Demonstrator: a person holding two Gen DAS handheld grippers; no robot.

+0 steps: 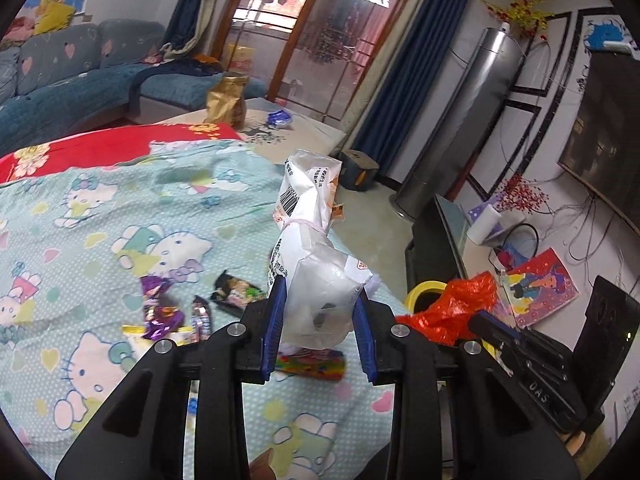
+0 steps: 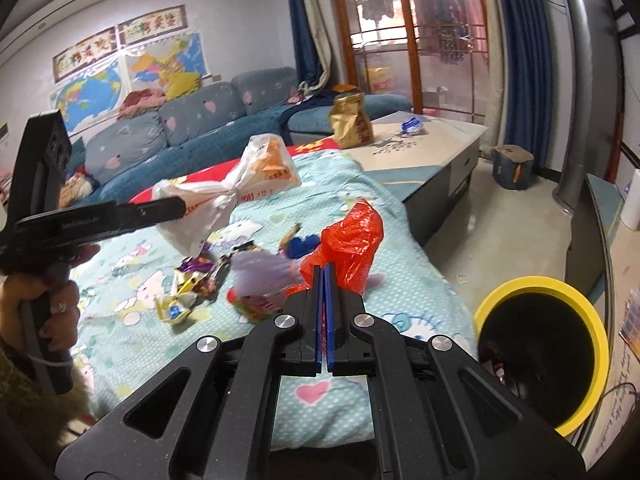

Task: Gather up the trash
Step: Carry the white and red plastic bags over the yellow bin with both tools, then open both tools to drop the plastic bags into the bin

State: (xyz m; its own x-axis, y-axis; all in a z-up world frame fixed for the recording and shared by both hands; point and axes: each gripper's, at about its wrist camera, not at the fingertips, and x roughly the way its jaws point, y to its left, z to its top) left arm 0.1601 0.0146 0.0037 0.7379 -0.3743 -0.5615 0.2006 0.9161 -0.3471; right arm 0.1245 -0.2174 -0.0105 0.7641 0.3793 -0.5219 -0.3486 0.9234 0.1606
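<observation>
I take the yellow-rimmed bin (image 2: 540,350) as my landmark, since both loads have to end up in it. It stands on the floor just off the corner of the bed (image 2: 132,336), with its dark mouth open upward.

My right tongs (image 2: 324,280) are pressed together on a thin fold of the red plastic bag (image 2: 348,240), which billows up and ahead of the fingertips. The bin lies to the right of these tongs and lower, so this is the hand nearer to it.

My left tongs (image 1: 320,312) are pinching the knotted white bag (image 1: 316,248) by its bulging lower end. Its long axis runs up and away from the tips, cinched at a knot about halfway (the printed upper half leans over the bed). From the left tongs the bin's rim (image 1: 424,292) shows to the right, beyond the red bag, so this load is farther from the bin and I judge the right hand should drop first.

The loose candy wrappers (image 2: 196,280) lie on the bed sheet, on the far side of both tongs from the bin, not yet picked up.
</observation>
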